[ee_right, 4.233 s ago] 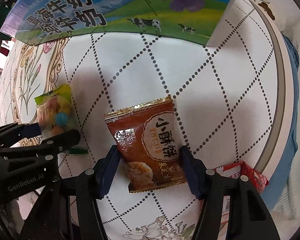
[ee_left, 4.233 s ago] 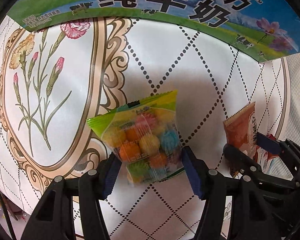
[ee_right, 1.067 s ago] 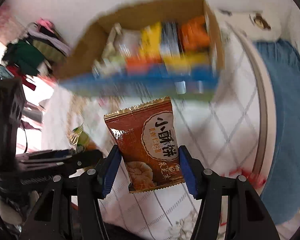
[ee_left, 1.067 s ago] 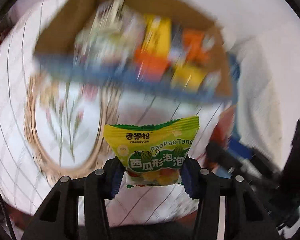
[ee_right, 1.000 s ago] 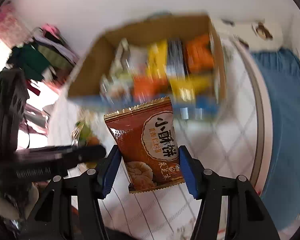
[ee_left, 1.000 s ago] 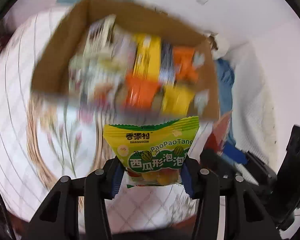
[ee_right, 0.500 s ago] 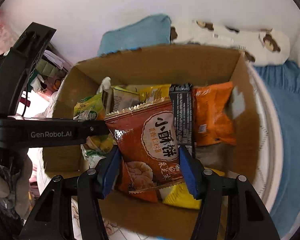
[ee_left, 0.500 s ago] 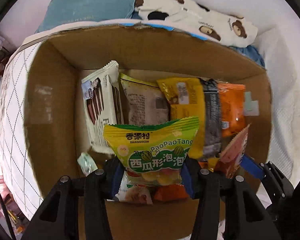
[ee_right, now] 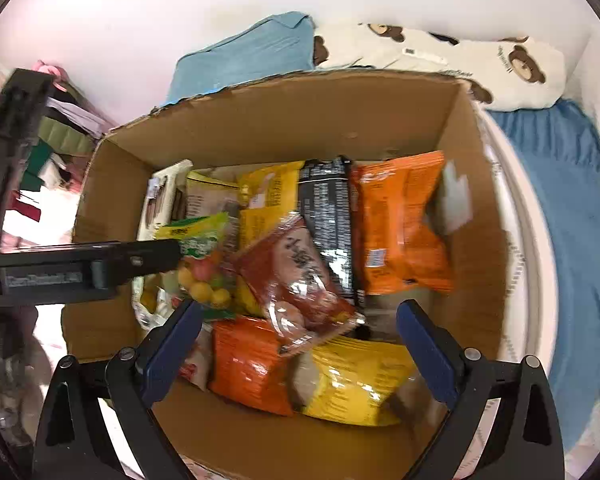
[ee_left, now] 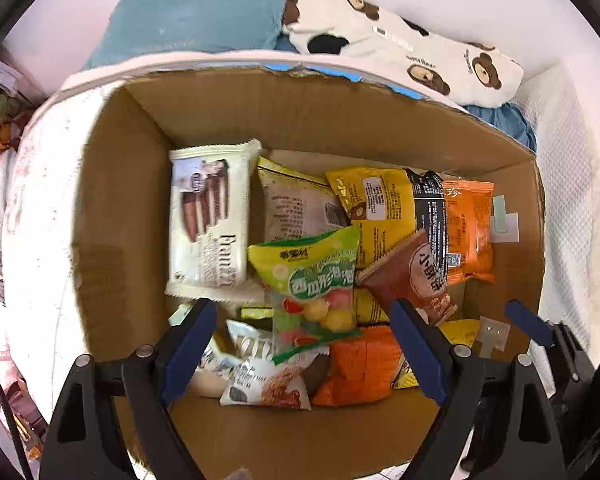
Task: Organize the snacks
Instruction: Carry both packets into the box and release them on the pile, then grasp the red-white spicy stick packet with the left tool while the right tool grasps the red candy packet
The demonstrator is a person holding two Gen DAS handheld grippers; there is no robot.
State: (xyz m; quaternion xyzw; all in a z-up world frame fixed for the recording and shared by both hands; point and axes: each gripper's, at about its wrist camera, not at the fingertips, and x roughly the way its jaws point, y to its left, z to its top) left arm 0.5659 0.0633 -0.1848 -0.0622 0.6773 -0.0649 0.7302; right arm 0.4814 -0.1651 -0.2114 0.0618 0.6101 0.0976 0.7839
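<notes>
A cardboard box (ee_left: 112,208) (ee_right: 268,112) holds several snack packets. The green-yellow candy bag (ee_left: 312,284) (ee_right: 198,256) lies loose on the pile, between and beyond my left gripper's spread fingers. The red-brown biscuit packet (ee_right: 300,280) (ee_left: 416,276) lies tilted on the pile just right of it. My left gripper (ee_left: 302,348) is open and empty above the box's near side. My right gripper (ee_right: 300,344) is open and empty above the box too. The left gripper's black body (ee_right: 80,268) shows at the left of the right wrist view.
In the box lie a white wafer pack (ee_left: 208,216), yellow (ee_left: 380,204), black (ee_right: 328,220) and orange (ee_right: 396,224) packets. A blue pillow (ee_left: 196,16) and a bear-print cushion (ee_left: 420,56) lie behind the box. A blue sheet (ee_right: 572,216) is at the right.
Both grippers carried their packets up from the table to over the box, then opened. The candy bag and the biscuit packet have dropped onto the pile.
</notes>
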